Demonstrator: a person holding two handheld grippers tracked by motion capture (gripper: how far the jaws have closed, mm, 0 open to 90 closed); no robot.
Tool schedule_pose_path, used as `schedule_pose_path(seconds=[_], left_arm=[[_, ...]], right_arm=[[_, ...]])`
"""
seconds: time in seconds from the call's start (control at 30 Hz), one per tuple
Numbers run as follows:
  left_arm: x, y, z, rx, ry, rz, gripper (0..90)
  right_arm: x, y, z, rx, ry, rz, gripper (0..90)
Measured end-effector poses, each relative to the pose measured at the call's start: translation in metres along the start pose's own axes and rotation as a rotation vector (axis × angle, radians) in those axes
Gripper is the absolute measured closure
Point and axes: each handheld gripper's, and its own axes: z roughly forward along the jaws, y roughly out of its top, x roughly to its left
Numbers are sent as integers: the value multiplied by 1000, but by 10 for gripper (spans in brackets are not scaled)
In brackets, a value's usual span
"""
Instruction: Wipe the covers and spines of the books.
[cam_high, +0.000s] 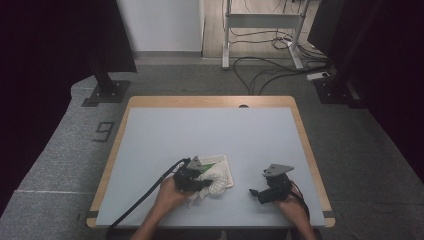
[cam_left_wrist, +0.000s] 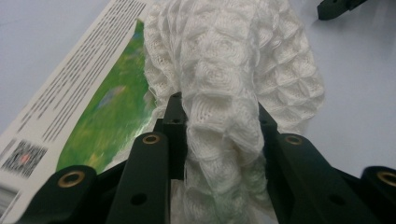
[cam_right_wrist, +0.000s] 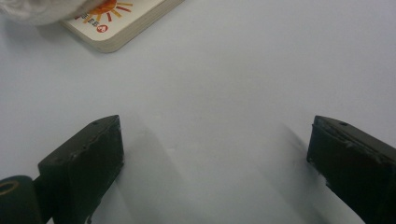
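While the left tongs (cam_left_wrist: 217, 140) pinch a white cloth (cam_left_wrist: 233, 74), the cloth bunches up between the two black jaws. It is soft and bumpy, like a net of little squares. From the left gripper view, the cloth rises up from the jaws and spreads out wide above them. Part of it lies over a flat book (cam_left_wrist: 93, 116) with a green picture and small dark writing on its cover. The book lies flat on the pale blue worktop (cam_high: 200, 135).

From the high view, the left tongs (cam_high: 192, 177) sit near the front of the worktop, a bit left of the middle. A hand (cam_high: 167, 195) holds them from below, and a black cable (cam_high: 140, 200) trails off to the front left. The cloth (cam_high: 215, 180) and the book (cam_high: 222, 162) are right beside them.

The right tongs (cam_high: 260, 192) are spread wide and pinch nothing. They rest low over the bare worktop, well apart from the cloth. From the right gripper view, a corner of the book (cam_right_wrist: 121, 23) with an orange sun on it shows far off at the top left.
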Motion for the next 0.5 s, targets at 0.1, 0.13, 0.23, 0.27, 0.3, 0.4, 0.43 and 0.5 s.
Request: schedule_pose_path(seconds=[0.1, 0.13, 0.23, 0.27, 0.3, 0.4, 0.43, 0.5], left_arm=[[-2, 7, 6, 5, -5, 8, 678], [-2, 9, 8, 6, -9, 10, 678], [-3, 14, 13, 5, -16, 12, 679], [-3, 16, 15, 7, -19, 16, 679], [-4, 18, 17, 5, -22, 14, 678], [-4, 22, 20, 7, -26, 19, 678], [-5, 24, 22, 5, -30, 21, 678], [-6, 26, 25, 4, -35, 19, 679]], right_arm=[[0, 0, 0, 0, 0, -1, 31], [0, 0, 0, 1, 0, -1, 31], [0, 0, 0, 0, 0, -1, 31], [0, 0, 0, 1, 0, -1, 31], [0, 0, 0, 1, 0, -1, 31], [0, 0, 0, 1, 0, -1, 31], [0, 0, 0, 1, 0, 0, 31], [0, 0, 0, 1, 0, -1, 31]])
